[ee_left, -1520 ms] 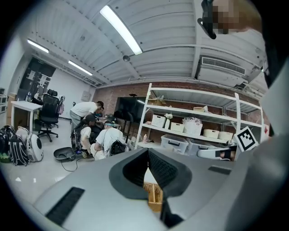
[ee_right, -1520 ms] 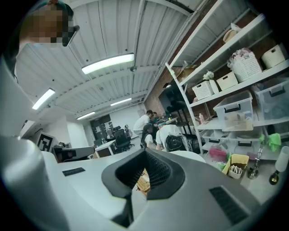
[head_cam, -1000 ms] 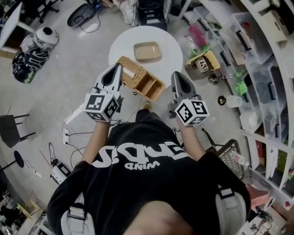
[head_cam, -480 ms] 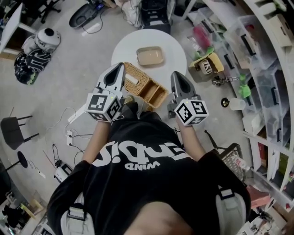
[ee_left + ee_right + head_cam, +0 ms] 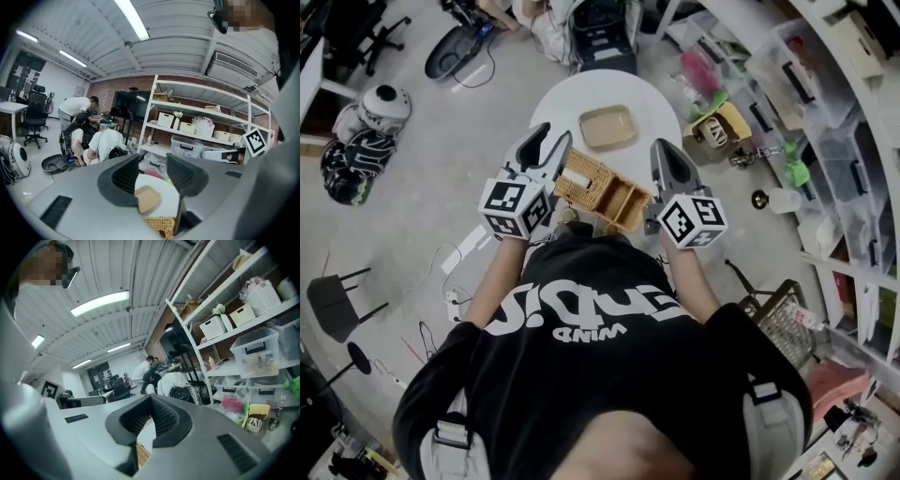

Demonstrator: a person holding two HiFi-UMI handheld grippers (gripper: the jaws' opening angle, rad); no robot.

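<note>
I hold both grippers above a small round white table (image 5: 647,98). A wicker basket (image 5: 602,188) with compartments lies at its near edge, and a tan tray (image 5: 607,127) beyond it. My left gripper (image 5: 550,142) hangs open over the basket's left end. In the left gripper view the open left gripper (image 5: 152,159) frames the tan tray (image 5: 147,199) and the wicker basket (image 5: 159,226), with nothing held. My right gripper (image 5: 665,150) is shut and empty by the basket's right end. In the right gripper view, the right gripper (image 5: 151,399) has its pads together, with a bit of the wicker basket (image 5: 142,453) below.
White shelves (image 5: 201,117) with bins and boxes run along the right. A yellow box (image 5: 717,131) and loose items lie on the floor by the table. Several people (image 5: 101,140) crouch beyond the table. Bags (image 5: 352,155) and a dark stool (image 5: 337,305) sit to the left.
The left gripper has gone from shut to open. Both grippers have come closer to the table, and the basket now lies between them. The right gripper stays shut.
</note>
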